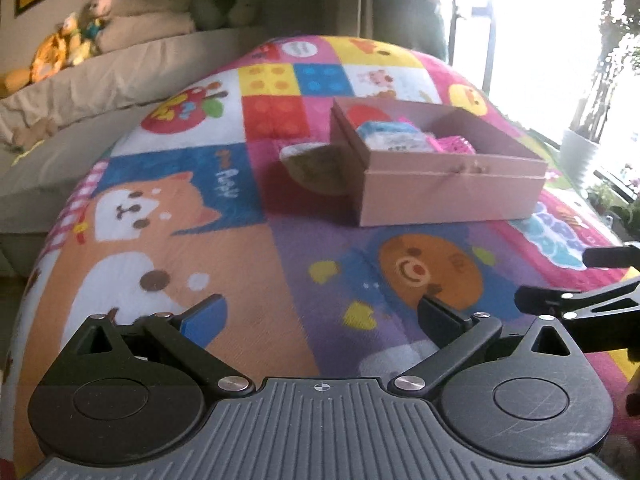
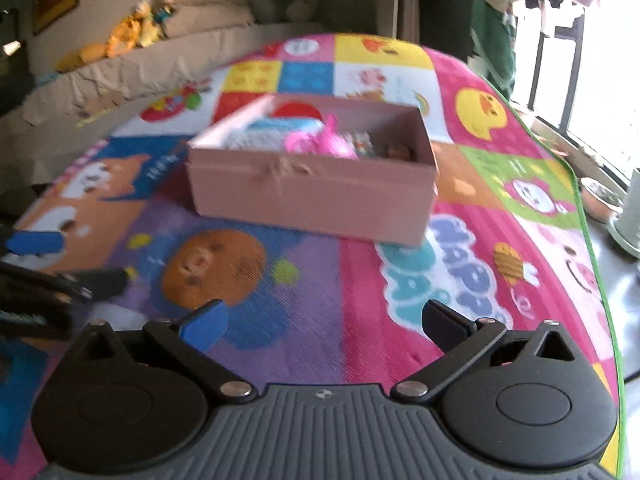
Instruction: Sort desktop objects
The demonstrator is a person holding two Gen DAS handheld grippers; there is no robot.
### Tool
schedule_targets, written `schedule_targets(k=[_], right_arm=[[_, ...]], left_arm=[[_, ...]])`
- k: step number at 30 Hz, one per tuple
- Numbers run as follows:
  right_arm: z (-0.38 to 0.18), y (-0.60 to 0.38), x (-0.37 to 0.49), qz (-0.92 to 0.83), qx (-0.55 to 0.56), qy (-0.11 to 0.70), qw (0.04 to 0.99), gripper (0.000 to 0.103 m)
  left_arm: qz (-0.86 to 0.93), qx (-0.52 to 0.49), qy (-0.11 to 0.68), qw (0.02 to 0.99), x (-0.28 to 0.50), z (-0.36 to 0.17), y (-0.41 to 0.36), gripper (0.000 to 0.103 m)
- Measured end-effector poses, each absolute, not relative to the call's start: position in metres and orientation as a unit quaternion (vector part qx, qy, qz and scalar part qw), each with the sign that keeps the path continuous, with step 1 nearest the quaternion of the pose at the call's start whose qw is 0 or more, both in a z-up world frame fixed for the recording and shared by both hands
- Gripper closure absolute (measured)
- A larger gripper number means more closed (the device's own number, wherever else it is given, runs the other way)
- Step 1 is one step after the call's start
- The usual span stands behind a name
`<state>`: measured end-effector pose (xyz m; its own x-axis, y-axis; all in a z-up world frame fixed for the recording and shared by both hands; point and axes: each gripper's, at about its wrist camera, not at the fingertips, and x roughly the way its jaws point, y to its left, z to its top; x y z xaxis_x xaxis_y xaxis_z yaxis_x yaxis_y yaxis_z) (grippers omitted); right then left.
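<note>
A pink cardboard box (image 1: pixel 452 196) (image 2: pixel 316 196) stands on the colourful cartoon mat (image 1: pixel 280 264) (image 2: pixel 360 280). Inside it lie a blue-and-white packet (image 1: pixel 390 136) (image 2: pixel 280 128) and a bright pink toy (image 1: pixel 454 145) (image 2: pixel 320 144). A pale round object (image 1: pixel 312 166) rests against the box's left wall. My left gripper (image 1: pixel 322 320) is open over the mat, well short of the box, with nothing between its fingers. My right gripper (image 2: pixel 326 322) is open too, empty, in front of the box. Each gripper's fingers show at the edge of the other view.
A beige sofa (image 1: pixel 100 80) with plush toys (image 1: pixel 76 44) runs along the far left. A bright window (image 1: pixel 540 40) is at the right, with plant pots (image 2: pixel 628 208) on the floor past the mat's green edge (image 2: pixel 592 240).
</note>
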<state>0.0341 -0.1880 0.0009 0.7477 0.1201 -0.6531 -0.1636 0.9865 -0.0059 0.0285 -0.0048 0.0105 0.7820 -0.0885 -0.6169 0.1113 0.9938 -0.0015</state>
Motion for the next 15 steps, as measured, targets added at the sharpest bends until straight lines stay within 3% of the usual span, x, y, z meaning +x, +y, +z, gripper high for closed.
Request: schedule_targets(k=[3,15], right_arm=[[-0.004,-0.195,0.043,0.067,-0.017,0.374,0.925,0.0],[-0.011,-0.181,0.06,0.084,-0.023,0.343,0.935,0.0]], left_arm=[[-0.047,0.02,0.34,0.939,0.032,0.004,-0.007,0.0],[-0.019,0.022,0.341,0.94,0.046,-0.006,-0.011,0.0]])
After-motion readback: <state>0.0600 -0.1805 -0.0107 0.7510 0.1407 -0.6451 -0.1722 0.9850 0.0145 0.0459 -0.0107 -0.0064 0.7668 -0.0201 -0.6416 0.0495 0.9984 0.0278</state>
